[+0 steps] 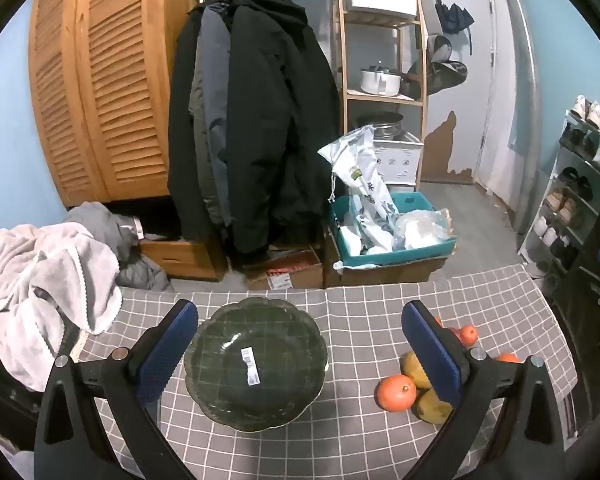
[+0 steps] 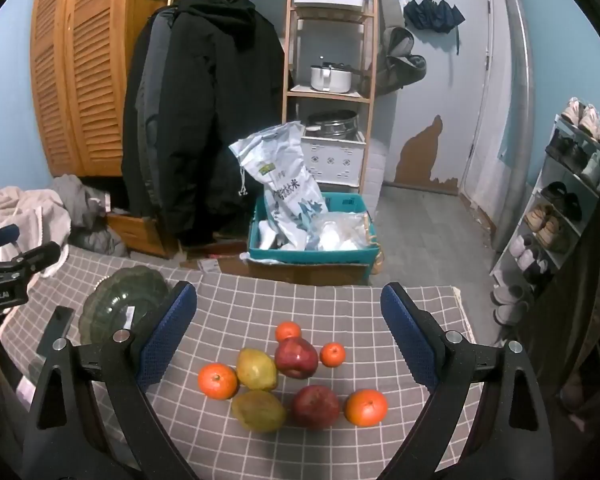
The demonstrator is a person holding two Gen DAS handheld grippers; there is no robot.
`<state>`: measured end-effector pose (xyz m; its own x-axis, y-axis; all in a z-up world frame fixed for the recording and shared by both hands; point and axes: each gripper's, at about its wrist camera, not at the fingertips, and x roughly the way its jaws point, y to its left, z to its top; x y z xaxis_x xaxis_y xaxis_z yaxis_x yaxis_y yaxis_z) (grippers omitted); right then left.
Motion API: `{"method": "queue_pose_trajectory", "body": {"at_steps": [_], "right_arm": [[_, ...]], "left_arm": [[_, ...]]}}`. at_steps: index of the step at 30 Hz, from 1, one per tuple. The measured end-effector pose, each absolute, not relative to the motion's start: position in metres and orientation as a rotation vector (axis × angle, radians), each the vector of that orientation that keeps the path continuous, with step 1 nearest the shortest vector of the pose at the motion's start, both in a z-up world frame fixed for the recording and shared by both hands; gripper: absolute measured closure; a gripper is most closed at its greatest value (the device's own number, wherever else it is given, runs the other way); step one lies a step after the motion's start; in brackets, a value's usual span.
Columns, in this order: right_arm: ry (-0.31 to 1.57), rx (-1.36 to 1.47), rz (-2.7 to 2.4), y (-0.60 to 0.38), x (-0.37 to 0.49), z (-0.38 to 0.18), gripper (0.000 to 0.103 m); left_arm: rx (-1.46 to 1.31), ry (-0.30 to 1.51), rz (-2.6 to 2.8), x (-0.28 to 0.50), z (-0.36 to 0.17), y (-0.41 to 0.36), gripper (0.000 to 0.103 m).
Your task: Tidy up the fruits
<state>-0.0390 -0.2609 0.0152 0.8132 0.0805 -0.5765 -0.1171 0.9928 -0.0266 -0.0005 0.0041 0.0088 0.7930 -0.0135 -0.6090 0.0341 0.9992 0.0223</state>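
1. Right hand-held gripper (image 2: pixel 288 320): jaws spread wide and empty, framing the fruit cluster at lower centre of its view, likely to select a first piece.
2. Left hand-held gripper (image 1: pixel 300 336): jaws equally wide, empty, straddling the dark green scalloped glass plate (image 1: pixel 256 364), apparently the destination.
3. Fruit: round orange tangerines (image 2: pixel 217 381), yellow-green mangoes (image 2: pixel 257 369) and red apples (image 2: pixel 296 357) lie bunched on the grey checked counter (image 2: pixel 340 304), none on the plate.

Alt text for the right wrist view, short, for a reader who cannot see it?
The open right hand-held gripper hovers over eight fruits clustered on a grey checked tablecloth: four oranges, two red apples, two yellow-green mangoes. An empty green glass plate sits to their left.
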Motion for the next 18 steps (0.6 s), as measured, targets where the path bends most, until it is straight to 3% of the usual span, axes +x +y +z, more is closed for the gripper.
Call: {"method": "queue_pose_trajectory", "body": {"at_steps": [18], "right_arm": [[0.612, -0.063, 0.105, -0.2617, -0.039, 0.0162, 0.011]], "left_arm": [[0.045, 0.651, -0.031, -0.0019, 0.0066, 0.0011, 0.0]]}}
